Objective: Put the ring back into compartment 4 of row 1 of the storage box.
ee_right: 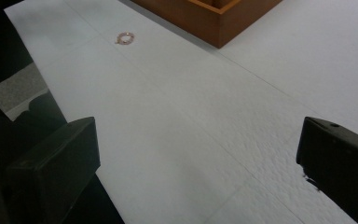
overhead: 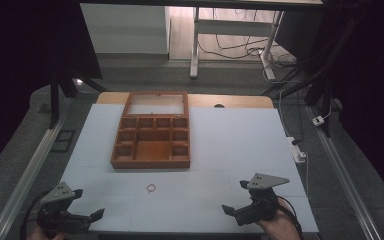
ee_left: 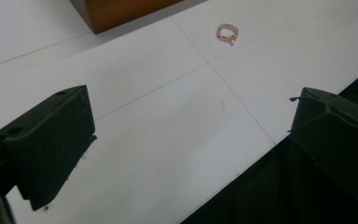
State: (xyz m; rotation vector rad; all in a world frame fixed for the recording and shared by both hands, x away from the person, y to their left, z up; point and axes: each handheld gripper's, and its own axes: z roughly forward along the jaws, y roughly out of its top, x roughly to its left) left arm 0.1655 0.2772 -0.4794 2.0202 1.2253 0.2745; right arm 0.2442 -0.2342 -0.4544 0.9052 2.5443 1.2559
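Black jaws of the left gripper [ee_left: 186,140] stand spread wide, nothing between them, nothing touched; bare white mat shows through the gap. Right gripper [ee_right: 198,163]: jaws likewise spread wide and empty, over bare mat.

Position, high view: left gripper [overhead: 72,212] at the near left corner of the table, partly over the edge; right gripper [overhead: 247,202] at the near right, the person's hand [overhead: 280,227] behind it. Both point roughly inward toward the middle of the mat.

Object: a small beaded ring [overhead: 151,188], pinkish, lying flat on the white mat [overhead: 230,135], between the two grippers and a little farther from the person than either. It sits just in front of the near wall of the wooden compartment box [overhead: 151,162], apart from it, not touching. Being a closed loop, it has no long axis; approach direction is free.

From the left gripper view the beaded ring [ee_left: 227,33] lies ahead and to the right of the jaw line. From the right gripper view the ring [ee_right: 125,38] lies ahead and to the left, with the box corner [ee_right: 219,28] off to its right.

Nearer hand: about even; cannot call it from these views. Judgement: either gripper must travel forward and inward, then come down over the ring.
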